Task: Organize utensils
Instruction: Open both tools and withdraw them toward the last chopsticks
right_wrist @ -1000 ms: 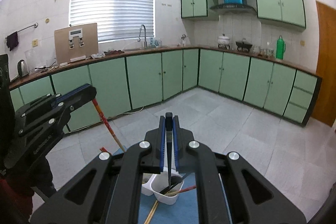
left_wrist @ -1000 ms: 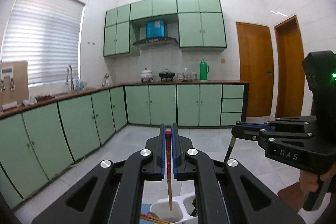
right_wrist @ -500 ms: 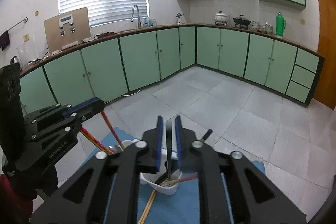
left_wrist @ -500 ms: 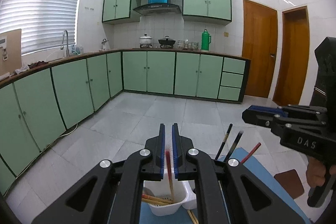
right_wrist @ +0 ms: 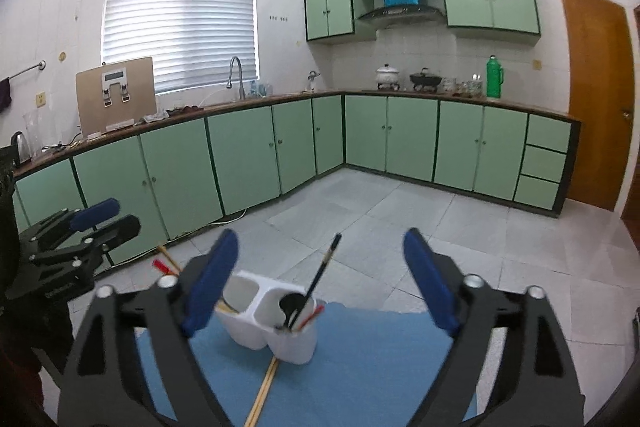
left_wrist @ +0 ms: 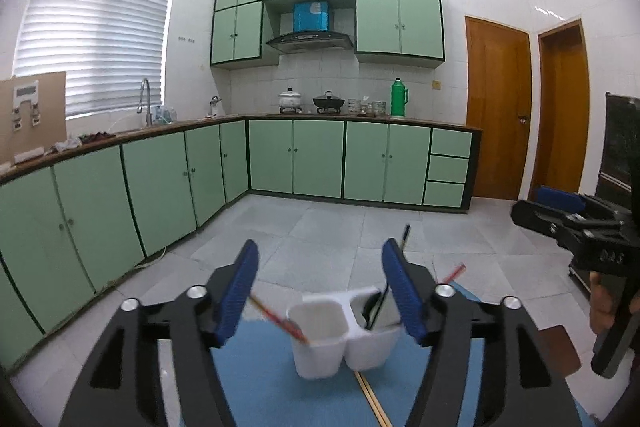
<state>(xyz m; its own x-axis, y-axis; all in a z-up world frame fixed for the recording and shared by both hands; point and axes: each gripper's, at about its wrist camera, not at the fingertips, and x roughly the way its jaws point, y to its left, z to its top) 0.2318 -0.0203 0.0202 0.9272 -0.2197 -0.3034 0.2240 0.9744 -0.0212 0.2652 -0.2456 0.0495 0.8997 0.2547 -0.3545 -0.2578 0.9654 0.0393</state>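
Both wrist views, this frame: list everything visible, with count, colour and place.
utensil holder: one, white, two compartments, on the mat
chopsticks: red-tipped, leaning in one compartment
black utensils: a few, other compartment
loose chopsticks: a pair, pale wood, lying on the mat
mat: one, blue
cabinets: green, along the walls
thermos: one, green, on the counter
left gripper: open, empty
right gripper: open, empty

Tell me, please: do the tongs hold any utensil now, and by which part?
Nothing is held. Both the left tongs and the right tongs are open, above the white holder.
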